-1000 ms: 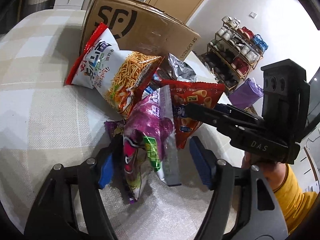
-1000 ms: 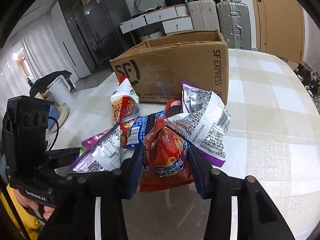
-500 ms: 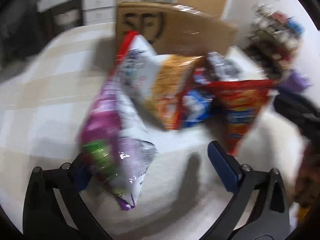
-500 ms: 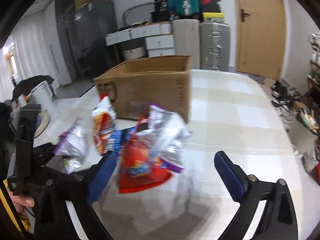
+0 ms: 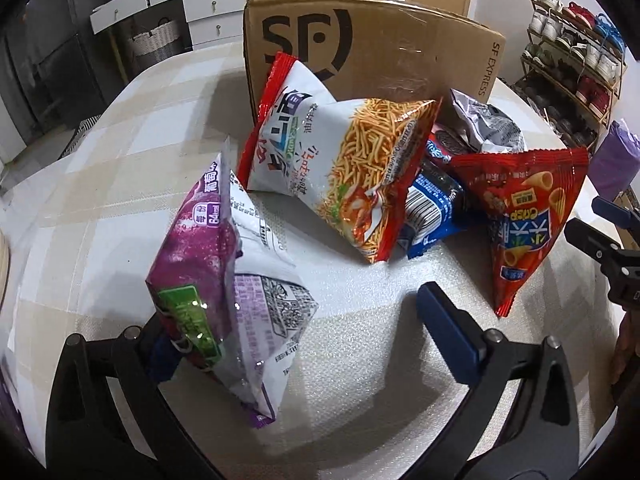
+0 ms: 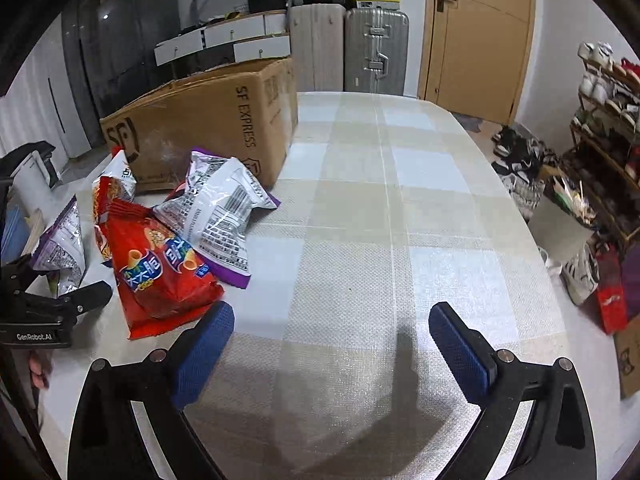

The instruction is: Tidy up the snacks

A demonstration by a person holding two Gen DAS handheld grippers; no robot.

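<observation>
Several snack bags lie heaped before a cardboard box (image 5: 380, 48) (image 6: 200, 128). A purple bag (image 5: 224, 280) (image 6: 60, 248) stands tilted against the left pad of my left gripper (image 5: 304, 348), whose jaws stand wide open and do not press it. Behind it lie a noodle-snack bag (image 5: 340, 160), a blue cookie pack (image 5: 432, 208), a silver bag (image 5: 488, 124) (image 6: 220, 216) and a red crisp bag (image 5: 528, 216) (image 6: 160, 272). My right gripper (image 6: 332, 344) is open over bare tablecloth, with the red bag just left of its left finger (image 6: 204, 352).
The checked tablecloth (image 6: 380, 200) runs far to the right of the heap. A shoe rack (image 6: 608, 128) stands past the table's right edge. Suitcases (image 6: 376, 48), white drawers (image 5: 208, 8) and a door (image 6: 480, 32) line the back wall.
Both grippers have opened. The left let go of the purple bag, which now leans at its left finger. The right released the red bag and swung right over bare table.
</observation>
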